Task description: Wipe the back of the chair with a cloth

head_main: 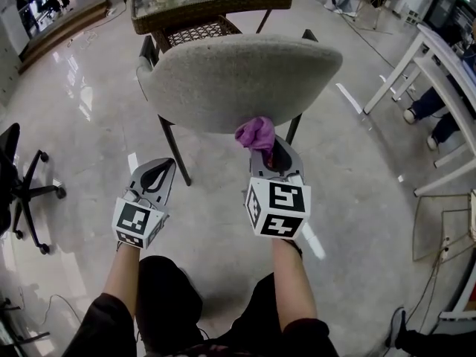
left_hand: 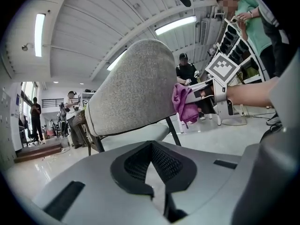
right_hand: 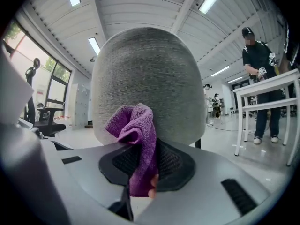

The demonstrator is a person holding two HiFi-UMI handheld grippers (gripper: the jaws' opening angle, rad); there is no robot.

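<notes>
Well, the wiping looks barely begun from where I stand. The right gripper [head_main: 272, 157] is clamped on the purple cloth [head_main: 255, 133], and the cloth's bunched end presses against the lower edge of the grey chair back [head_main: 223, 80], toward its right side. The left gripper [head_main: 156, 175] hangs near and to the left, below the backrest and clear of it, with its jaws closed together and nothing between them. The fabric shows no streak to tell wiped from unwiped, so I cannot say how much is covered. Judging by the cloth's place at the bottom rim, the broad middle, the top and the left half are likely left to do. The chair faces a glass-topped table [head_main: 208, 2] on the far side.
</notes>
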